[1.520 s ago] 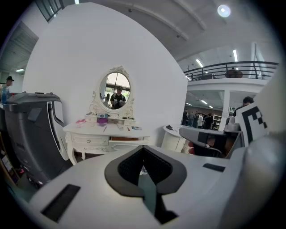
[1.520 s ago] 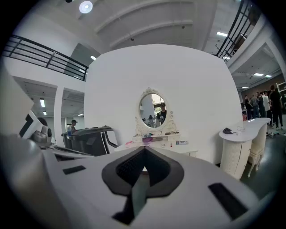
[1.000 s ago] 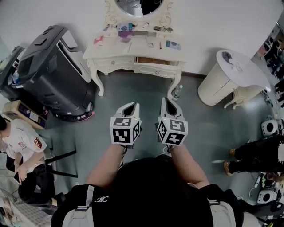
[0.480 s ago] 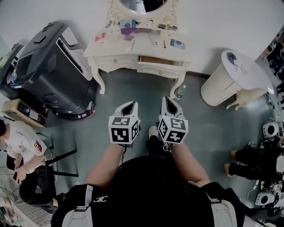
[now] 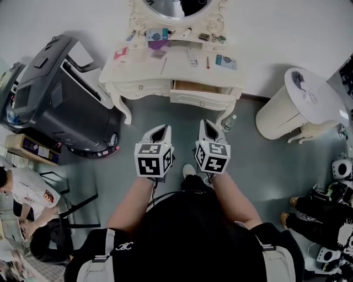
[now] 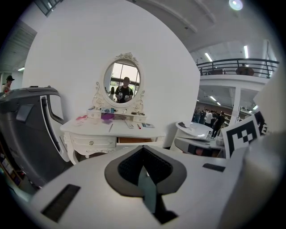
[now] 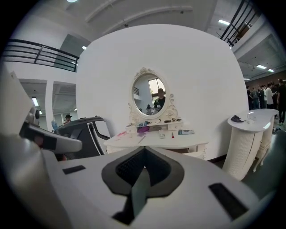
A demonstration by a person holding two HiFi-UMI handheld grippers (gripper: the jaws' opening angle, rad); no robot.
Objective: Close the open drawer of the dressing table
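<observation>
The dressing table (image 5: 179, 69) now sits nearer than a second ago, its drawer (image 5: 199, 100) still open, with the left gripper (image 5: 160, 131) and right gripper (image 5: 210, 126) both closed, empty, well short.

The mirror (image 5: 175, 6) is cut off by the head view's upper edge, so only its lower arc shows. The small things (image 5: 160, 39) scattered along the back of the table (image 5: 143, 69) are too small to name. Of the open drawer (image 5: 201, 100), only a thin brown strip of the inside shows, and whatever lies in it is hidden under the table top.

In the left gripper view the left tongs (image 6: 144, 163) cover the drawer's lower part and the table legs on that side. In the right gripper view the right tongs (image 7: 143, 172) hide most of the drawer.

The black machine (image 5: 60, 104) runs off the head view's left edge. A person (image 5: 25, 190) at the lower left is cropped by the same edge.
</observation>
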